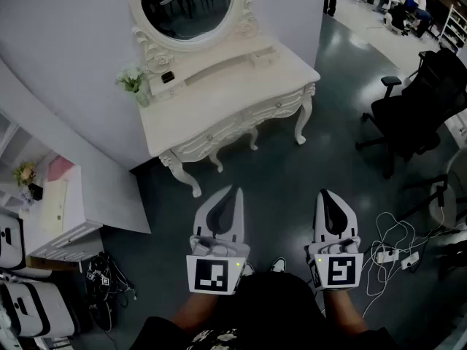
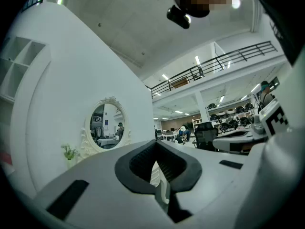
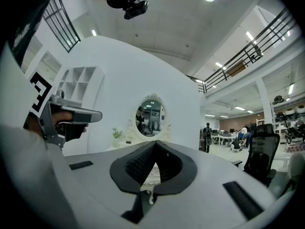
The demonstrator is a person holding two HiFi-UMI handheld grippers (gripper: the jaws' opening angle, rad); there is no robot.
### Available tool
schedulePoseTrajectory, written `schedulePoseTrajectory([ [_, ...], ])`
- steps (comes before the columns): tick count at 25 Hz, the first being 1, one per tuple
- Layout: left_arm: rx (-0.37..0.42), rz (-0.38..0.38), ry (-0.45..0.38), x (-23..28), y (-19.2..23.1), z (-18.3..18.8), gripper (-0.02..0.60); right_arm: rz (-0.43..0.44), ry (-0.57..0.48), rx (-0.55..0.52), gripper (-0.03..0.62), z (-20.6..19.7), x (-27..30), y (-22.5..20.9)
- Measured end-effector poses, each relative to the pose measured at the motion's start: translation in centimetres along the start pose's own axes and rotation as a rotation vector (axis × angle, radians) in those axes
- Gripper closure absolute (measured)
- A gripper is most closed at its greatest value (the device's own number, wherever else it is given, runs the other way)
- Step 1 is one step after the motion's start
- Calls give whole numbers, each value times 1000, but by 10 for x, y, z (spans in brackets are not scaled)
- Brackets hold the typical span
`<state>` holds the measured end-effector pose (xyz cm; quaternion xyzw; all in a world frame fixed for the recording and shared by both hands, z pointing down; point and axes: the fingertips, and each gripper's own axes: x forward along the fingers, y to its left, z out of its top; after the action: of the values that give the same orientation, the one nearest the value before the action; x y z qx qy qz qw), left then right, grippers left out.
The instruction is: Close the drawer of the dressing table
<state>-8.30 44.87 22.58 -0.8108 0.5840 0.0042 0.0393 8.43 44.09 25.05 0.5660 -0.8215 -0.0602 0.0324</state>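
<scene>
The white dressing table (image 1: 219, 97) with an oval mirror (image 1: 188, 2) stands against the wall, well ahead of both grippers. Its front drawers (image 1: 226, 131) carry small knobs; a small drawer (image 1: 264, 55) on the low shelf under the mirror seems to stick out slightly. My left gripper (image 1: 235, 190) and right gripper (image 1: 325, 193) hang side by side above the dark floor, pointing towards the table, each shut on nothing. In the left gripper view the shut left gripper (image 2: 155, 144) frames the mirror (image 2: 108, 123). Past the shut right gripper (image 3: 155, 144), the right gripper view shows the mirror (image 3: 151, 116) too.
A small plant (image 1: 135, 84) and a black object (image 1: 168, 77) sit on the tabletop. A black office chair (image 1: 419, 100) stands at the right, with cables (image 1: 394, 252) on the floor near it. A white cabinet (image 1: 66, 210) stands at the left.
</scene>
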Motion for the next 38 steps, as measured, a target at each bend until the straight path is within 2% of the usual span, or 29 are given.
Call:
schedulePoseTrajectory([
  [4, -6, 0, 4, 3, -4, -2, 581, -1, -6, 6, 597, -3, -1, -6],
  [9, -8, -6, 8, 6, -13, -4, 581, 64, 28, 33, 595, -14, 0, 0],
  [14, -7, 2, 9, 4, -25, -6, 581, 57, 49, 22, 595, -24, -7, -8],
  [22, -14, 20, 21, -4, -52, -20, 581, 106, 49, 45, 596, -34, -20, -17],
  [31, -25, 30, 17, 10, -52, -21, 581, 145, 42, 40, 595, -30, -3, -16],
  [38, -25, 22, 33, 32, -43, -28, 581, 128, 59, 50, 595, -38, 18, -27],
])
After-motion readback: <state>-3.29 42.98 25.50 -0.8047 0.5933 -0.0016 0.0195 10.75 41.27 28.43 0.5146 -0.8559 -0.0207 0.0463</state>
